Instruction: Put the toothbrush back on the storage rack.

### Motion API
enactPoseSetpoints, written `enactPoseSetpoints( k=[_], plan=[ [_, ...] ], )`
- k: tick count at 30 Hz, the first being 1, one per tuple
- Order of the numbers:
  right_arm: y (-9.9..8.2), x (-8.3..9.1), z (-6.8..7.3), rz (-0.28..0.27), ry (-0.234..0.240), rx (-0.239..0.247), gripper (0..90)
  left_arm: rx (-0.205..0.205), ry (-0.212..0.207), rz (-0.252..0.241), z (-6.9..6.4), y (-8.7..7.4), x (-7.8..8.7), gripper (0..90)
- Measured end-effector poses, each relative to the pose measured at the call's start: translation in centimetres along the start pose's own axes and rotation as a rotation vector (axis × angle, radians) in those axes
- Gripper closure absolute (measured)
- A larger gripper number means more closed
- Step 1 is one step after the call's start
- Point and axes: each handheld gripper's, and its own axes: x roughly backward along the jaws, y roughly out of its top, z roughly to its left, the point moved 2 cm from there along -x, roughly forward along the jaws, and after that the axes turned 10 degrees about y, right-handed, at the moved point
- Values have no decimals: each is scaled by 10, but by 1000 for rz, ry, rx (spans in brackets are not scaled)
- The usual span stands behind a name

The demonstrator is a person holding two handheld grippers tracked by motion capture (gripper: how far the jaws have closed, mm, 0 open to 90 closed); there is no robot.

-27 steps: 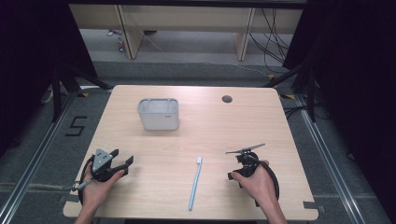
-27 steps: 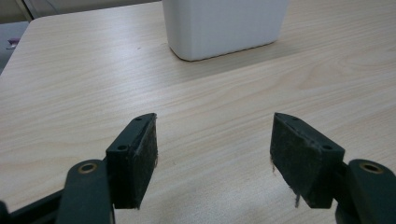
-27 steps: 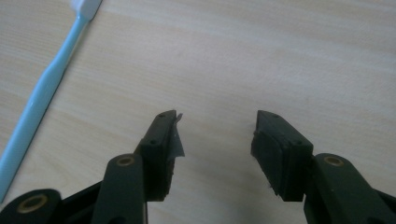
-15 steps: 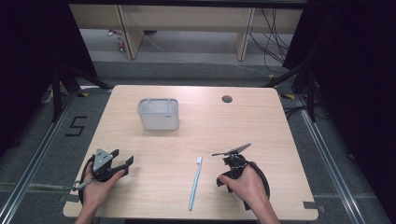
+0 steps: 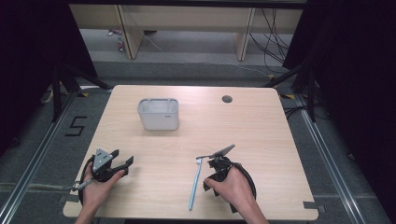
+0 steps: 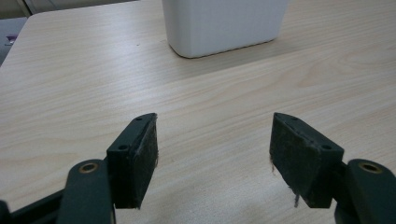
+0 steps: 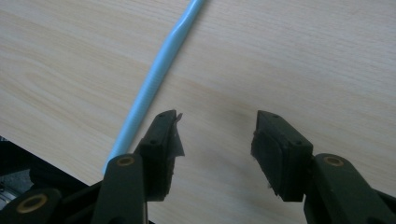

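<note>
High view: the person's right hand [image 5: 236, 189] comes in from the bottom edge and lies low on the pale wooden table [image 5: 261, 135], holding the right gripper [image 5: 215, 156] with its black jaws pointing up and away, just beside the long light-blue plastic toothbrush [image 5: 195, 183]. That toothbrush lies flat on the wood near the front edge, its head at the far end close to the jaw tips. In the right gripper view [image 7: 215, 135] the jaws stand wide apart with bare wood between them; the toothbrush [image 7: 154, 79] runs slantwise past the outside of the left-hand jaw, gripped by nothing. The left hand [image 5: 95, 189] rests near the front left corner with the left gripper [image 5: 122, 163] pointed to the right along the table. In the left gripper view [image 6: 214, 154] those jaws are spread wide as well, holding nothing, aimed toward the white rounded plastic container [image 6: 224, 23] standing farther off. From above, that container [image 5: 159, 113] sits upright toward the far left of the table, well apart from both hands, and a small dark round hole [image 5: 227, 99] marks the far side. Grey floor, metal rails and black curtains surround the table.
</note>
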Motion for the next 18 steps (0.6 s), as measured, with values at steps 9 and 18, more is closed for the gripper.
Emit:
enactPoseSetpoints(
  k=[9, 18],
  plan=[
    [10, -11, 14, 22, -16, -24, 536, 1, -4, 3, 0, 0, 0, 322],
    [16, -14, 21, 31, -72, -54, 543, 2, -5, 4, -1, 0, 0, 323]
  ],
)
